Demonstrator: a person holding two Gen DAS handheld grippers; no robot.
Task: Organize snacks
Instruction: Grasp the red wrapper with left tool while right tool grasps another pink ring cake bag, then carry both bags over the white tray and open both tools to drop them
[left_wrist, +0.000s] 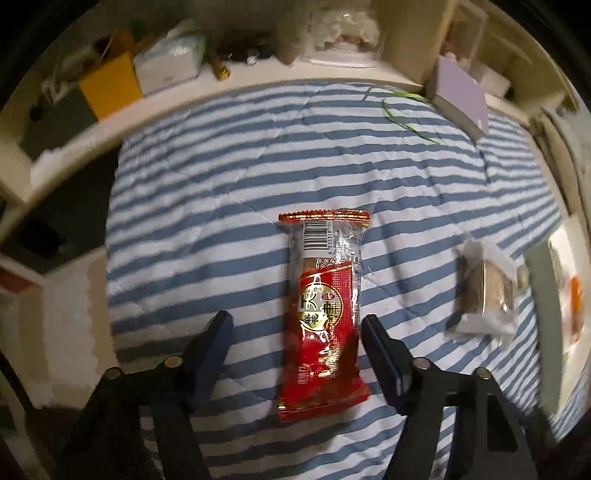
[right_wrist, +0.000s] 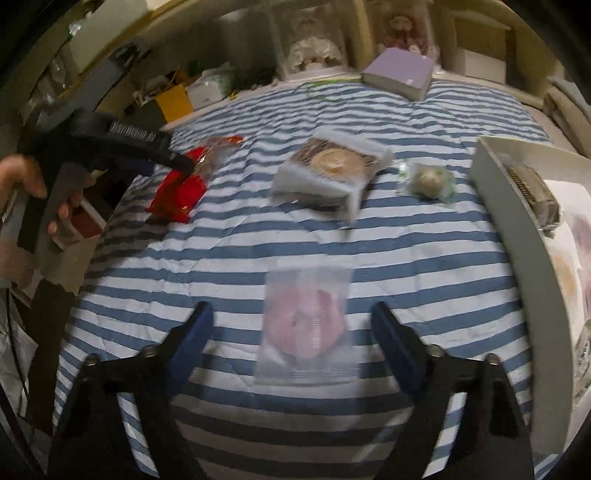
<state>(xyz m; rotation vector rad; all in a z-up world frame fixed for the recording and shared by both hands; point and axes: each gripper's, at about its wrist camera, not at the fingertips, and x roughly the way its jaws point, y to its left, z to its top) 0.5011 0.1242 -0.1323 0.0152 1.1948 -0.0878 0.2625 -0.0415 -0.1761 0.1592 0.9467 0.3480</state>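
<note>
Our left wrist view shows a blue-striped quilt (left_wrist: 221, 177) edged by cluttered shelves. The left gripper (left_wrist: 297, 334) stands with jaws apart around the red snack packet (left_wrist: 325, 314), the right finger close, perhaps touching; we judge the slick film could skid sideways on closing. In our right wrist view, the right gripper (right_wrist: 291, 325) straddles the pink snack bag (right_wrist: 306, 328), untouched. Blur hides its contents, and the white tray (right_wrist: 517, 229) is cut off.
</note>
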